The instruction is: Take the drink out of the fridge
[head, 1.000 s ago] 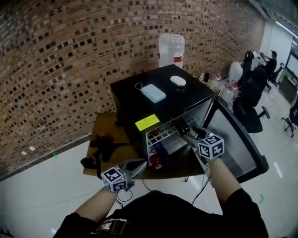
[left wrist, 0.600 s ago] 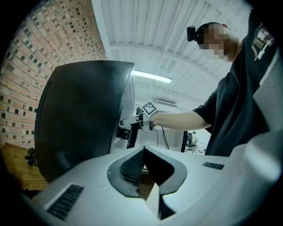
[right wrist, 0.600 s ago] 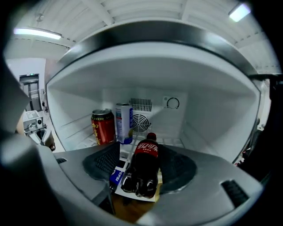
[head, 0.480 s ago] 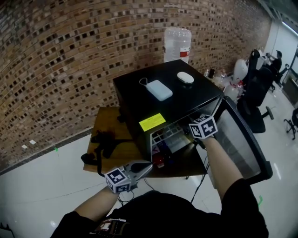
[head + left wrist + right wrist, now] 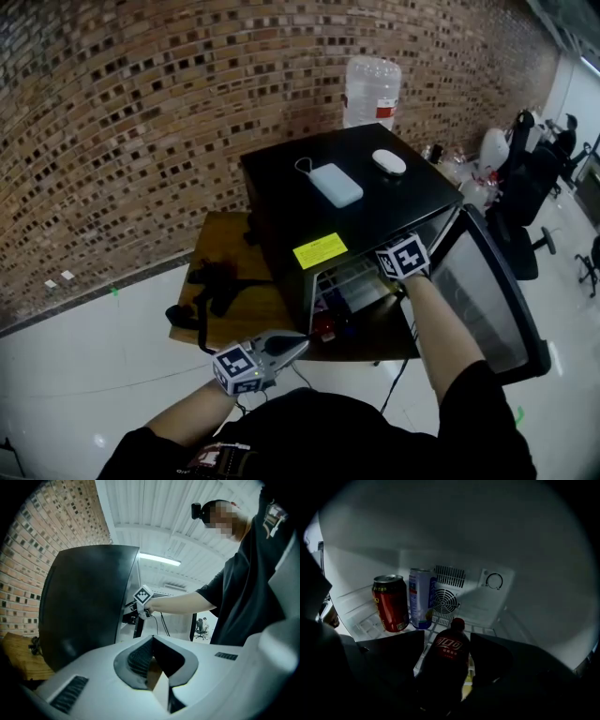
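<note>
A small black fridge [image 5: 375, 202] stands on a wooden table, its glass door [image 5: 487, 281] swung open to the right. My right gripper [image 5: 447, 641] reaches inside it; in the head view only its marker cube [image 5: 403, 256] shows at the opening. A dark cola bottle with a red cap [image 5: 449, 656] lies on the wire shelf between the two jaws, which are opening and not pressing on it. Behind it stand a red can [image 5: 390, 603] and a blue-and-white can [image 5: 420, 597]. My left gripper [image 5: 298, 343] hangs shut and empty in front of the table.
On the fridge top lie a pale blue power bank [image 5: 336, 184] and a white mouse [image 5: 388, 162]; a big water bottle [image 5: 371, 91] stands behind. Black gear [image 5: 216, 281] lies on the wooden table [image 5: 220, 314]. Office chairs [image 5: 525, 169] stand at the right, with a brick wall behind.
My right gripper has gone from in front of the open fridge into its inside, so its jaws are now hidden in the head view. The left gripper has hardly moved.
</note>
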`<state>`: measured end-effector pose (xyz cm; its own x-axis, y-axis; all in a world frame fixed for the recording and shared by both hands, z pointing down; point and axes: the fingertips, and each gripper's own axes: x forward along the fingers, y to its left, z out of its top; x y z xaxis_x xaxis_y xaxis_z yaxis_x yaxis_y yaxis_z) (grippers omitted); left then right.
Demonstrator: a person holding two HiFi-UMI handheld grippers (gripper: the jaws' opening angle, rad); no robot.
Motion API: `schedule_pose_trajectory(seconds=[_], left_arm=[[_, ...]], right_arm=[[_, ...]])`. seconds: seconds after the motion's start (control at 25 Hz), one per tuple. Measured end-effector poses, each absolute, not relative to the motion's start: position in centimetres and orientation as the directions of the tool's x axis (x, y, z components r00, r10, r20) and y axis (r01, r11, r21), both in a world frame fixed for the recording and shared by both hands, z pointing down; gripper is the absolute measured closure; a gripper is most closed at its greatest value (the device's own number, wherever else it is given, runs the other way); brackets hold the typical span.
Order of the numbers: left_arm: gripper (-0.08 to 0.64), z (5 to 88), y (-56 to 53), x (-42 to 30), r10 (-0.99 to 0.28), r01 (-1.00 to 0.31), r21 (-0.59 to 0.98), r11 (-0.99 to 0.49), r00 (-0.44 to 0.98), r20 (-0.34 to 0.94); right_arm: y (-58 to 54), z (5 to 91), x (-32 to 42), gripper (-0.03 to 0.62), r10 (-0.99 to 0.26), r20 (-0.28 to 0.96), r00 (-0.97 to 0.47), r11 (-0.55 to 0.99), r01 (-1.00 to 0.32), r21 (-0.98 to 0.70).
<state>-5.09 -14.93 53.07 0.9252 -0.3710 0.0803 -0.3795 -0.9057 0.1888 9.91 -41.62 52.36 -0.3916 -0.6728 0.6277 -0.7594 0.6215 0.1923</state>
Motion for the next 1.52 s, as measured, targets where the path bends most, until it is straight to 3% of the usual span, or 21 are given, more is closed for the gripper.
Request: schedule_pose_trajectory(seconds=[0.4, 0.64, 0.84, 1.52], left_arm=[[0.567, 53.4, -14.6, -6.1, -0.390, -0.400, 0.196, -0.896, 0.917, 0.090], [0.568, 53.2, -14.5, -5.9, -0.390, -0.401, 0.197, -0.895, 0.916, 0.090], [0.568, 52.9, -14.6, -5.7, -0.388, -0.398, 0.192, -0.897, 0.918, 0.085], [0.568, 51.8, -14.8, -2.5, -0.349, -0.355, 0.213, -0.910, 0.935, 0.066]], right_arm=[[-42.6, 53.5, 9.9, 0.253, -0.655, 0.662, -0.364, 0.628, -0.750, 0.209], [-42.6, 54.0, 11.2, 0.253, -0.608, 0.650, -0.456, 0.559, -0.827, -0.058], [-42.2, 53.8, 11.2, 0.263, -0.594, 0.637, -0.492, 0.553, -0.824, -0.120], [-36.2, 54.2, 14.0, 0.272, -0.700, 0.338, -0.629, 0.569, -0.777, -0.268]])
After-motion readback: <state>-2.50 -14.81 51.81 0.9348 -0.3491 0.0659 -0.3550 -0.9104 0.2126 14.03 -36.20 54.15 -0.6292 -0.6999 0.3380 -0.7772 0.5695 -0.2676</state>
